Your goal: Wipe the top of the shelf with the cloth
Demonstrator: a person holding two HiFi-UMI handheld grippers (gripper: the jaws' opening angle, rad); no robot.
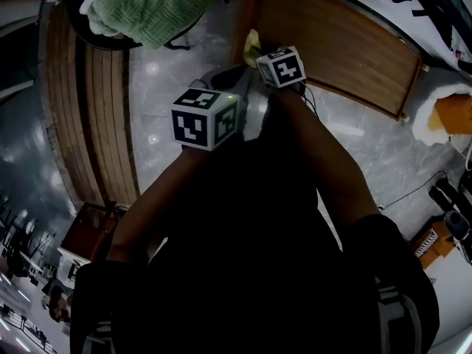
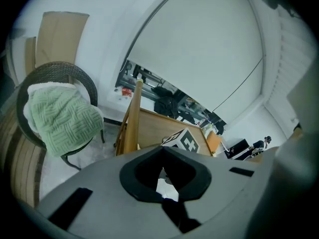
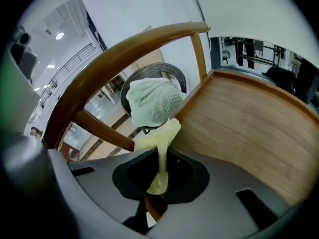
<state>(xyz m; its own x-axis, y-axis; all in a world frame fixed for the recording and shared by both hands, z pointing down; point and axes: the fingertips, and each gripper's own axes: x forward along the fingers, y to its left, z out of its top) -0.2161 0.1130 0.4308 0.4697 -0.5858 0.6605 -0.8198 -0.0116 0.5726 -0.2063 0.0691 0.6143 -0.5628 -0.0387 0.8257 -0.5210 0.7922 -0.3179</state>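
A pale yellow cloth (image 3: pixel 163 146) hangs pinched in my right gripper (image 3: pixel 158 185), which is shut on it; the head view shows only a corner of the cloth (image 1: pixel 251 44). This gripper is at the near end of the wooden shelf (image 3: pixel 249 118), under its curved wooden rail (image 3: pixel 119 59). In the head view the shelf top (image 1: pixel 332 39) runs away to the right. My left gripper (image 2: pixel 162 176) is held just left of the right one, jaws together and nothing in them. Its marker cube (image 1: pixel 206 119) hides the jaws from above.
A round dark chair (image 1: pixel 110 39) with a green knitted blanket (image 1: pixel 151 6) stands on the pale floor beyond the grippers. A slatted wooden bench (image 1: pixel 88 109) lies to the left. The person's dark arms and body fill the lower head view.
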